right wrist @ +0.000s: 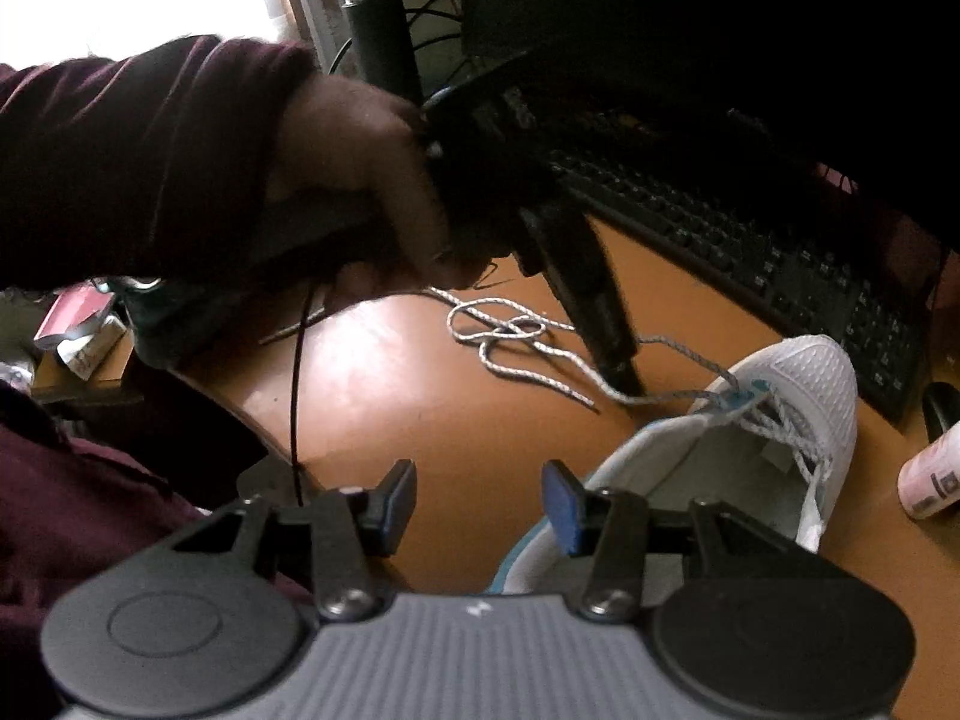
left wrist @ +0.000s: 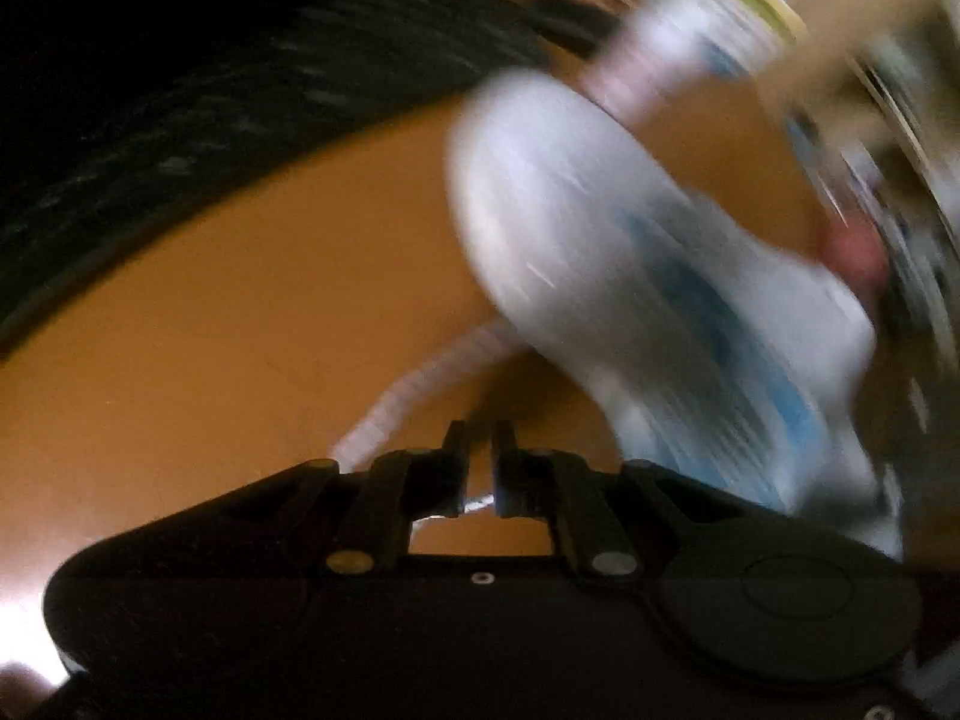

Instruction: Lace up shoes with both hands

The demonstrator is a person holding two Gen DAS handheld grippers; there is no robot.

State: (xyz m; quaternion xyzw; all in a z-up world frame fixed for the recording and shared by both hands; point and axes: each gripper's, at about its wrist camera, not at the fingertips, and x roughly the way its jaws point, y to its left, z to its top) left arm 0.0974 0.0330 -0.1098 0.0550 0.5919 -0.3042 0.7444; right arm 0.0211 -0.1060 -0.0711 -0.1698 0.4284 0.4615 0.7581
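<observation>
Jaws apart; shoe [right wrist: 690, 468] toe toward keyboard [right wrist: 780, 240] (lengthwise away).

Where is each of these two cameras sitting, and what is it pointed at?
Left wrist: rides the left gripper, looking down at the blurred white shoe and lace; only its nearly closed fingers show.
Right wrist: rides the open right gripper, facing shoe, lace, keyboard; the person's left hand and sleeve show.
Shared: shoe, lace, orange table.
</observation>
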